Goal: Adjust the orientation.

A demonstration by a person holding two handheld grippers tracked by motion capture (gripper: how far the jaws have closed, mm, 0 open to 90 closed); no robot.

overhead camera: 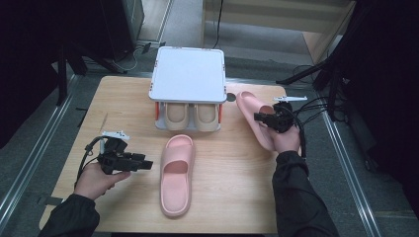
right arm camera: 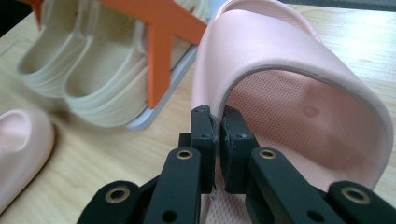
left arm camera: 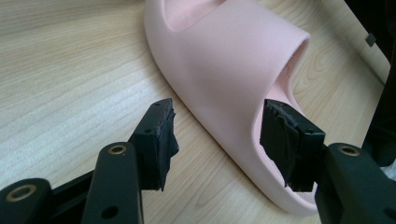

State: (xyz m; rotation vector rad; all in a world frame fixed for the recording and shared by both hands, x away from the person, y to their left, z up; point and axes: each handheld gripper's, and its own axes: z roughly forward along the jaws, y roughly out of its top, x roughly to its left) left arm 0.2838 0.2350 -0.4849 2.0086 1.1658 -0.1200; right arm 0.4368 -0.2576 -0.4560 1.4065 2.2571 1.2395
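A pink slipper (overhead camera: 177, 173) lies flat in the middle of the wooden table (overhead camera: 123, 98), toe toward me. My left gripper (overhead camera: 148, 164) points at its side, and its jaws stand open. In the left gripper view the left gripper (left arm camera: 217, 112) has its pads apart beside this pink slipper (left arm camera: 224, 60), with one pad near the strap's opening. A second pink slipper (overhead camera: 249, 111) is tilted at the right of the table. My right gripper (overhead camera: 261, 117) is shut on the edge of its strap. In the right gripper view the right gripper (right arm camera: 218, 116) pinches the strap's rim of the second slipper (right arm camera: 289, 70).
A small shoe rack (overhead camera: 188, 74) with a white top and orange side braces (right arm camera: 159, 46) stands at the back middle. A pair of beige slippers (overhead camera: 192, 116) sits on its lower shelf. Bare wood lies to the front left and front right.
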